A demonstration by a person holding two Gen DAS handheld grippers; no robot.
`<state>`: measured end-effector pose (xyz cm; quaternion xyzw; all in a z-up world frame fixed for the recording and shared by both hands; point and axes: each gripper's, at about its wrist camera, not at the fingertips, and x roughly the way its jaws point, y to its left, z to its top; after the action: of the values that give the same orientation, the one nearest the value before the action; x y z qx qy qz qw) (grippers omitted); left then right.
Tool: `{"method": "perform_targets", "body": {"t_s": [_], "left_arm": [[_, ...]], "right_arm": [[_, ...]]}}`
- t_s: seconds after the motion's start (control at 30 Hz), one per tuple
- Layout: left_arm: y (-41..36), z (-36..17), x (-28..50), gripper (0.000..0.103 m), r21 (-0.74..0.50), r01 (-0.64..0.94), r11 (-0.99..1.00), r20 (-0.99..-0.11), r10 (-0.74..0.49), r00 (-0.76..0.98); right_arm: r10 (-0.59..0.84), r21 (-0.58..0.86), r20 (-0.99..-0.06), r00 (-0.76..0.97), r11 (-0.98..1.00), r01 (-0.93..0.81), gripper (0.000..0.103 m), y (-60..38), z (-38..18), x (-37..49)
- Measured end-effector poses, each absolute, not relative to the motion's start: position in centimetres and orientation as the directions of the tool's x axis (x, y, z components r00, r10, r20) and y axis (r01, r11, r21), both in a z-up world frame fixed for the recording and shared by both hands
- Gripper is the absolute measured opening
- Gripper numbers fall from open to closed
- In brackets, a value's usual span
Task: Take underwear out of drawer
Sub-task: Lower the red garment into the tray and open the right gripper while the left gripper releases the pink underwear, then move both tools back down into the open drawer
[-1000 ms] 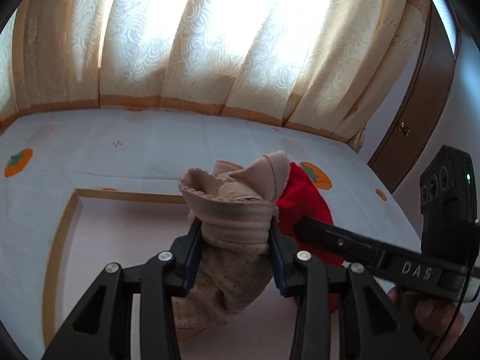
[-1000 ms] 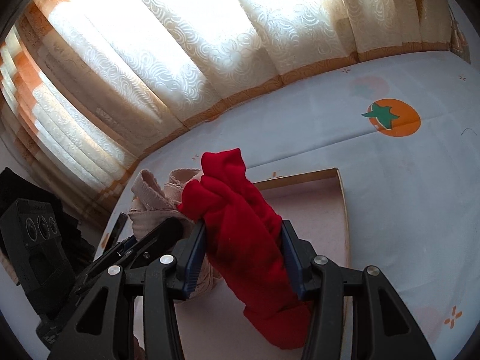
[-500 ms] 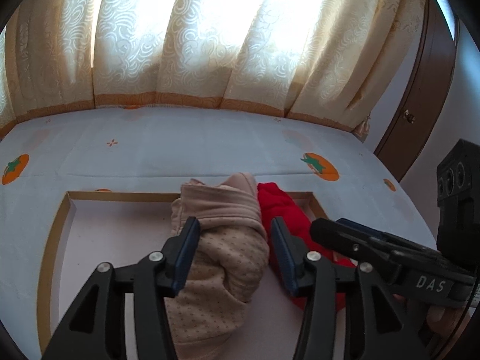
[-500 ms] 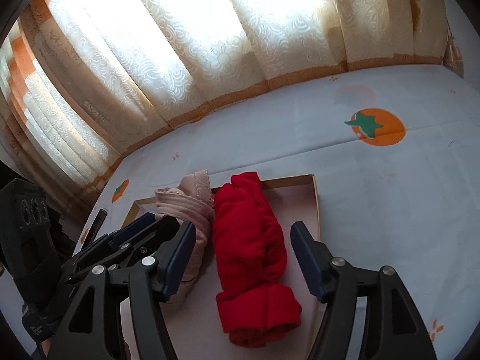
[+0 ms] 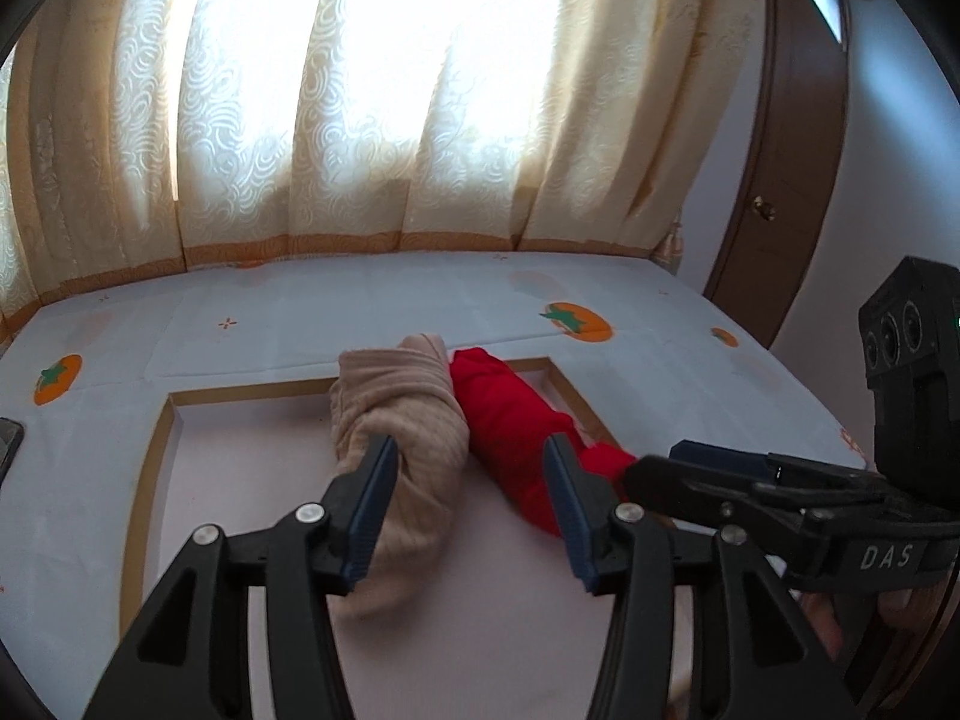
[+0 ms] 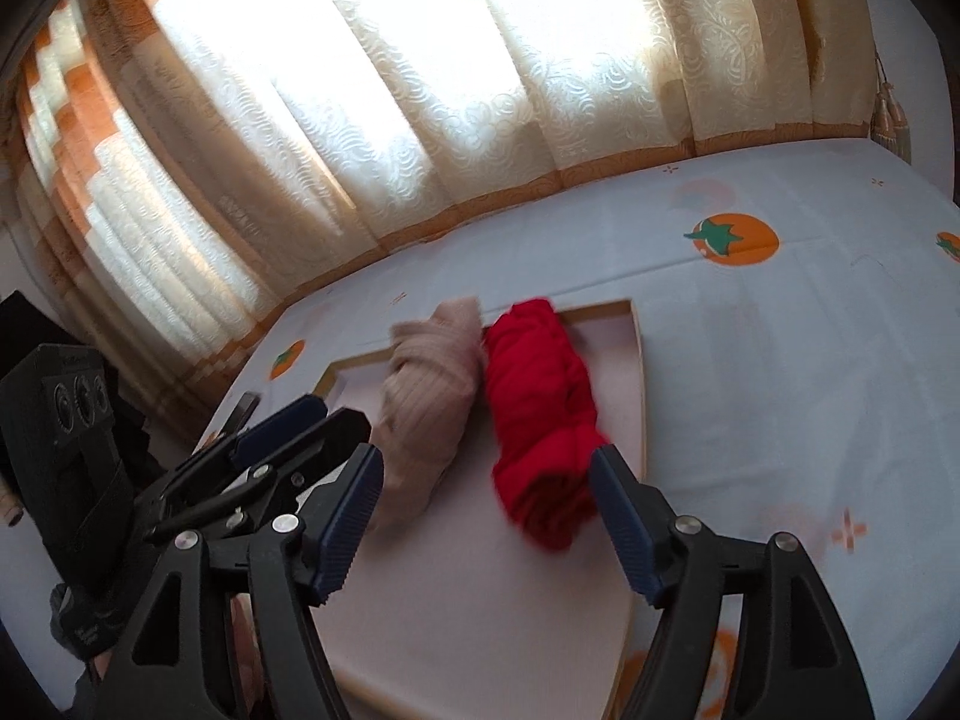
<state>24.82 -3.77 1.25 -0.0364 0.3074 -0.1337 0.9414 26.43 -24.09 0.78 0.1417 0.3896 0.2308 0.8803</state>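
A rolled beige underwear [image 5: 402,414] [image 6: 429,384] and a rolled red underwear [image 5: 510,420] [image 6: 540,396] lie side by side on the pink floor of a shallow wood-rimmed drawer [image 5: 153,462] [image 6: 639,372]. My left gripper [image 5: 468,456] [image 6: 336,414] hovers just short of the beige roll. Its jaws are opening and the pads touch nothing. My right gripper [image 6: 486,468] [image 5: 666,462] stands beside it, short of the red roll, jaws opening wide. No cloth is pressed between the pads of either one.
The drawer rests on a bed sheet [image 5: 300,312] printed with orange fruit. Cream curtains [image 5: 360,120] hang behind the bed. A brown wooden door [image 5: 786,150] stands at the right. A dark flat object [image 5: 9,444] lies at the sheet's left edge.
Both grippers let go of their rolls, which now lie on the drawer floor. Both jaws spread wider and both grippers drew back from the cloth.
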Motion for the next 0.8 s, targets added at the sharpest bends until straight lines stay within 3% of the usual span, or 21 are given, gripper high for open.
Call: {"method": "perform_targets", "body": {"t_s": [0.5, 0.8], "left_arm": [[-1.9, 2.1, 12.8, 0.058, -0.147, 0.303, 0.941, -0.501, -0.336, 0.798], [-0.8, 0.2, 8.4, 0.060, -0.163, 0.306, 0.938, -0.511, -0.345, 0.787]], "right_arm": [[0.586, 0.359, -0.598, 0.546, 0.806, -0.471, 0.079, -22.3, 2.8, 12.9], [0.612, 0.348, -0.609, 0.504, 0.778, -0.523, 0.080, -21.9, 1.9, 7.2]]}}
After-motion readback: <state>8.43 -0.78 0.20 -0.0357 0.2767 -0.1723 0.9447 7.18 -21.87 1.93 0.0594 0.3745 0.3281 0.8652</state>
